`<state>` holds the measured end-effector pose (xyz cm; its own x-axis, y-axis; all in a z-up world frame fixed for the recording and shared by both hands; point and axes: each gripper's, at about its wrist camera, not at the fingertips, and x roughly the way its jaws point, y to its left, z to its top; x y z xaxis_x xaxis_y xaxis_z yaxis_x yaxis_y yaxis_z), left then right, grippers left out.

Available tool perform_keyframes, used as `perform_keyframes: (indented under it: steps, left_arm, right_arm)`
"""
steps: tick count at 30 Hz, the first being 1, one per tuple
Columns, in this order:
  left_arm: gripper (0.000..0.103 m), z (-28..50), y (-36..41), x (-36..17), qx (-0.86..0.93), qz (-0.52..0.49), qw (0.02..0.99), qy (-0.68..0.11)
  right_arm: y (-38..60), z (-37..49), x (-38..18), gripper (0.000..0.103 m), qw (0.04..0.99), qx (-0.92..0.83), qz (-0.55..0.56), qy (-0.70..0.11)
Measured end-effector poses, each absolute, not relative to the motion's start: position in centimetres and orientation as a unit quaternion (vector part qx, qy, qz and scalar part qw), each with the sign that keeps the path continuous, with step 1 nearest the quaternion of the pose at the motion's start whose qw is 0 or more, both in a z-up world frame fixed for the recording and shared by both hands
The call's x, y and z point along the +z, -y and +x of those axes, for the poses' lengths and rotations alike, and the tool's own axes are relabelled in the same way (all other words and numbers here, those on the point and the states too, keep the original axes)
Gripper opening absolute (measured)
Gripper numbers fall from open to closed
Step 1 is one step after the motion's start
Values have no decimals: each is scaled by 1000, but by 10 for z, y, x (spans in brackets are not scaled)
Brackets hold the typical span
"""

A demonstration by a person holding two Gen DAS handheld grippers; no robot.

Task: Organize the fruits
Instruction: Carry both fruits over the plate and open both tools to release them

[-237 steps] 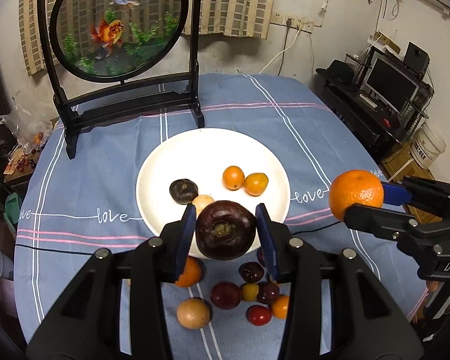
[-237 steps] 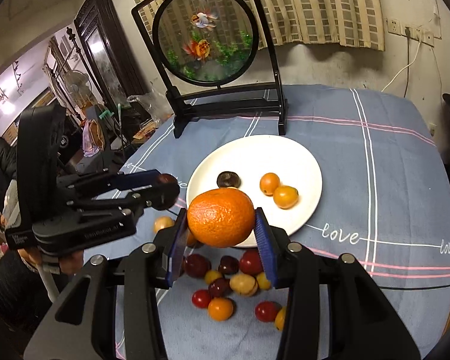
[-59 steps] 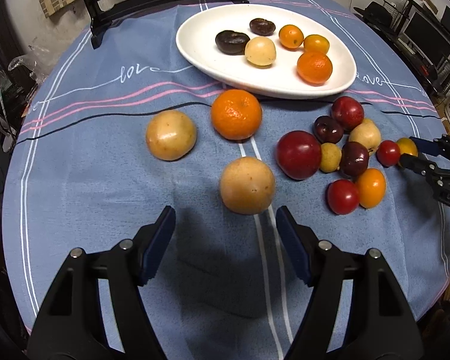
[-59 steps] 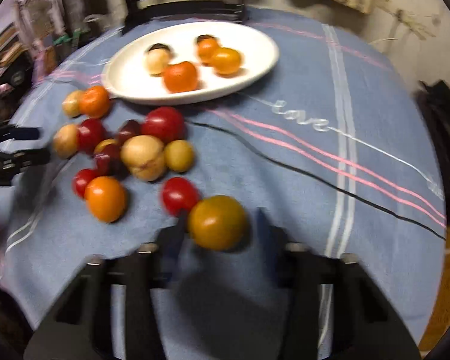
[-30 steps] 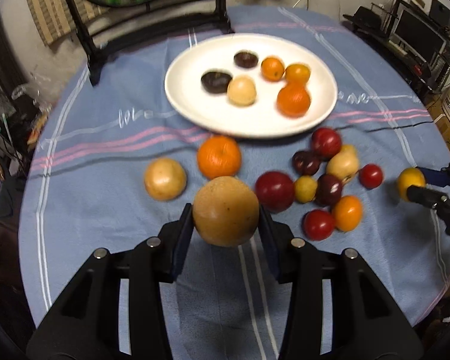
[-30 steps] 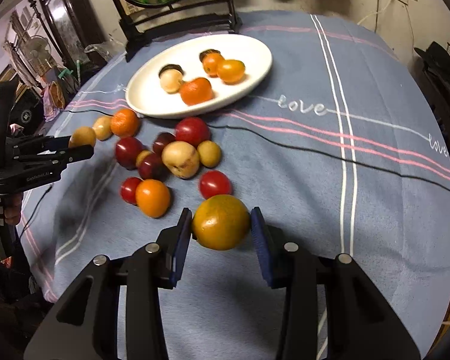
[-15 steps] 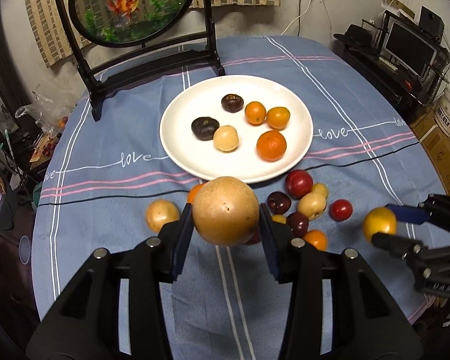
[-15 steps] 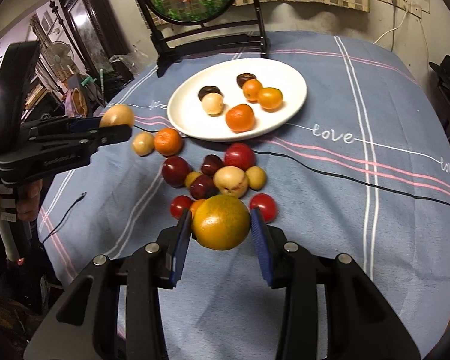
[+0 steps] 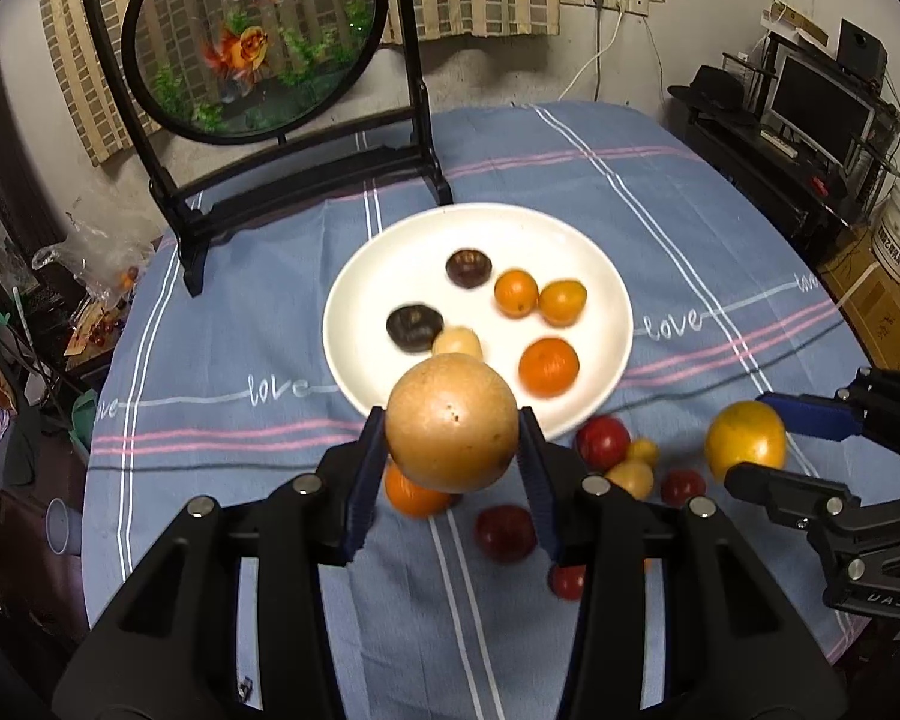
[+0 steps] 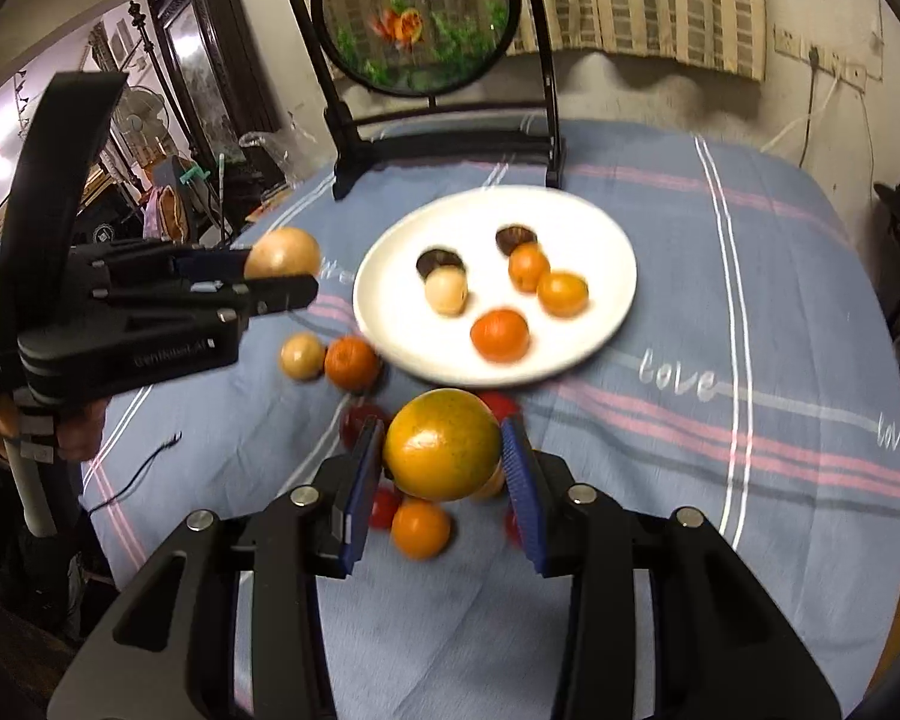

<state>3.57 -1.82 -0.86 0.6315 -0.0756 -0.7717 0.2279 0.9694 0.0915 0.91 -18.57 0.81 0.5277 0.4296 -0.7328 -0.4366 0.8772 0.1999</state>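
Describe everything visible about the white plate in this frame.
The white plate is round, shallow, glossy, ceramic-looking, and lies flat on the blue striped tablecloth in front of the goldfish screen's stand. It holds six fruits: two dark ones, a pale yellow one, and three orange ones. More fruit lies on the cloth by its near edge. Neither gripper touches it; both hold fruit in the air short of it.

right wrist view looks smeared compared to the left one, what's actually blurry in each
Right wrist view: the white round plate and loose fruit are motion-smeared, while the gripped yellow-orange round fruit stays sharp. Left wrist view: mostly crisp, the tan round fruit sharp, slight smear on plate fruit, edges fisheye-bent.
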Motion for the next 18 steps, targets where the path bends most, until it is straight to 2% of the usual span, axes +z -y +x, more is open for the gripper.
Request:
perform_keyframes:
  steps: [10,18]
  left_arm:
    - [43,73,20,1,-83,79,905,-410]
    - [43,73,-6,-2,-80,39,909,-407]
  right_arm:
    - [181,53,35,41,889,253,-4,-381]
    - [191,59,23,41,888,237,2,-394]
